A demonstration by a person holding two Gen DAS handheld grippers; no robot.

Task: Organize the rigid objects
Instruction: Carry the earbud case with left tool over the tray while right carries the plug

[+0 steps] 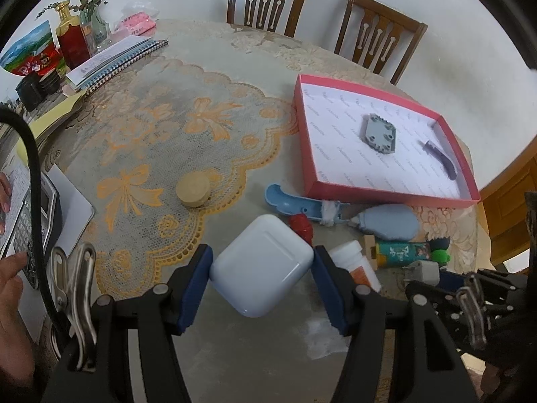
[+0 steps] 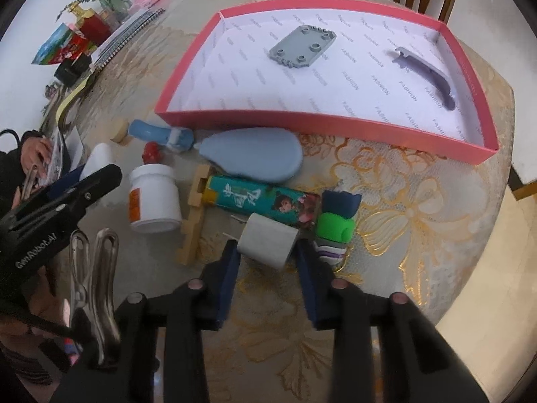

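My left gripper (image 1: 261,265) is shut on a white earbud case (image 1: 260,265) and holds it over the table. My right gripper (image 2: 266,255) is shut on a grey plug adapter (image 2: 266,243) at the front of a pile of objects. The red box (image 1: 386,194) with a white patterned floor stands at the right; it also shows in the right wrist view (image 2: 302,121). Inside it lie a grey studded plate (image 2: 302,48) and a grey curved piece (image 2: 426,74).
The pile holds a white pill bottle (image 2: 154,198), a blue teardrop object (image 2: 255,158), a teal tube (image 2: 261,201), a wooden piece (image 2: 194,221), a green and blue toy (image 2: 335,225), a red toy (image 2: 151,152) and a blue handle (image 1: 292,201). A wooden disc (image 1: 194,189) lies on the lace mat. Notebooks, bottles and a calculator sit at the left.
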